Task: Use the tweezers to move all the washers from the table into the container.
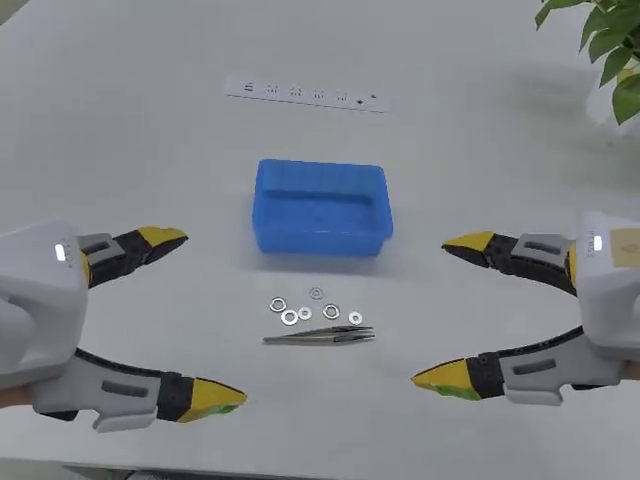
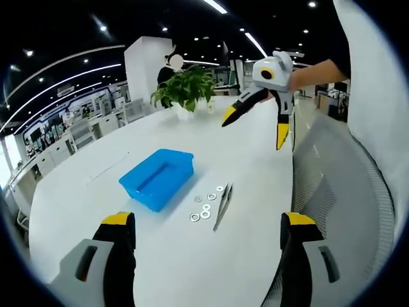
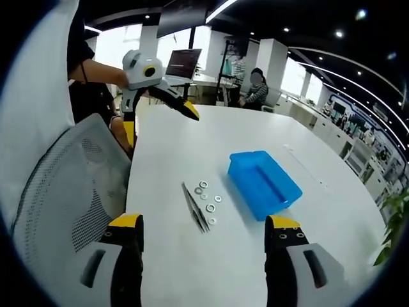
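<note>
Several small metal washers [image 1: 305,309] lie on the white table just in front of a blue container [image 1: 321,207]. Metal tweezers [image 1: 318,336] rest flat right below the washers. My left gripper [image 1: 198,315] hovers open to the left of them, nothing between its yellow-tipped fingers. My right gripper [image 1: 452,310] hovers open to the right, also holding nothing. The left gripper view shows the washers [image 2: 206,206], the tweezers [image 2: 222,205], the container [image 2: 156,178] and the right gripper [image 2: 253,128] across the table. The right gripper view shows the washers [image 3: 208,200], tweezers [image 3: 194,208], container [image 3: 263,183] and the left gripper [image 3: 160,112].
A white power strip [image 1: 307,94] lies flat behind the container. A green potted plant [image 1: 605,45] stands at the far right corner. A mesh office chair [image 3: 70,192] sits at the table's near edge. A person [image 3: 256,87] sits in the office behind.
</note>
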A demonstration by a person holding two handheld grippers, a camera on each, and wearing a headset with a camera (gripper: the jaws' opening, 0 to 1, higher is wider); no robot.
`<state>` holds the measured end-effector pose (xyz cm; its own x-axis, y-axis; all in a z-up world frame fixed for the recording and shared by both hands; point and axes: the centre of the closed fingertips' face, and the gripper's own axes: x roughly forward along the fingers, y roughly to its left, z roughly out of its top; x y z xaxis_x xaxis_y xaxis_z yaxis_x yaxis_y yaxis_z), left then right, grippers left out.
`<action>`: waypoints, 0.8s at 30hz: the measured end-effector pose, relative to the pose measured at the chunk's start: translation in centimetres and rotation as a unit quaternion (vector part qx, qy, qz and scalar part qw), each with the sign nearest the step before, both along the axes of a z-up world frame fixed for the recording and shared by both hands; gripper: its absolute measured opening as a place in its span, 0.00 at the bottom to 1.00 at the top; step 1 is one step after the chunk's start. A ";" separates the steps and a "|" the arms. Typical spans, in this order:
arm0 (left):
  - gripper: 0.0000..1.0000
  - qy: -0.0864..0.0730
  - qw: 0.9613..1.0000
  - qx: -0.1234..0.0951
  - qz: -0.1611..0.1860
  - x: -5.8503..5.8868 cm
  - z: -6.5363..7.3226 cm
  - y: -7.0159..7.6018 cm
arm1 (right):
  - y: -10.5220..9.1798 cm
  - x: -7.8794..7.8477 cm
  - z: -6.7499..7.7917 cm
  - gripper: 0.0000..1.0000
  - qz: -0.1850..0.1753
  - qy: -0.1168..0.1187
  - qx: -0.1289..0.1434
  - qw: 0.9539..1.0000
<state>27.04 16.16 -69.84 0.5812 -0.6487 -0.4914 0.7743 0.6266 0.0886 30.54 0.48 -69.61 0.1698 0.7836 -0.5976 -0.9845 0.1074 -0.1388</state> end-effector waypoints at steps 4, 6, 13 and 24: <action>0.99 0.013 1.000 0.004 0.003 -0.1 -0.8 0.2 | 0.1 -0.3 -0.8 0.77 0.000 0.009 -0.003 1.000; 0.99 0.019 1.000 0.003 0.002 -0.2 -1.1 0.0 | 0.3 -0.5 -1.2 0.77 0.000 0.012 -0.005 1.000; 0.99 0.032 0.999 -0.006 -0.002 0.1 -2.1 -1.7 | 0.8 -0.9 -2.4 0.75 -0.004 0.026 -0.004 1.000; 0.97 0.054 0.998 0.001 -0.018 0.3 -4.5 -3.9 | 1.3 -0.1 -3.8 0.70 -0.010 0.036 0.002 0.999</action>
<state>27.30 12.28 -74.32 0.5011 -0.6669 -0.5515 0.8009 0.5988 0.0035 30.41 1.81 -73.40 0.1417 0.7830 -0.6056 -0.9896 0.1278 -0.0664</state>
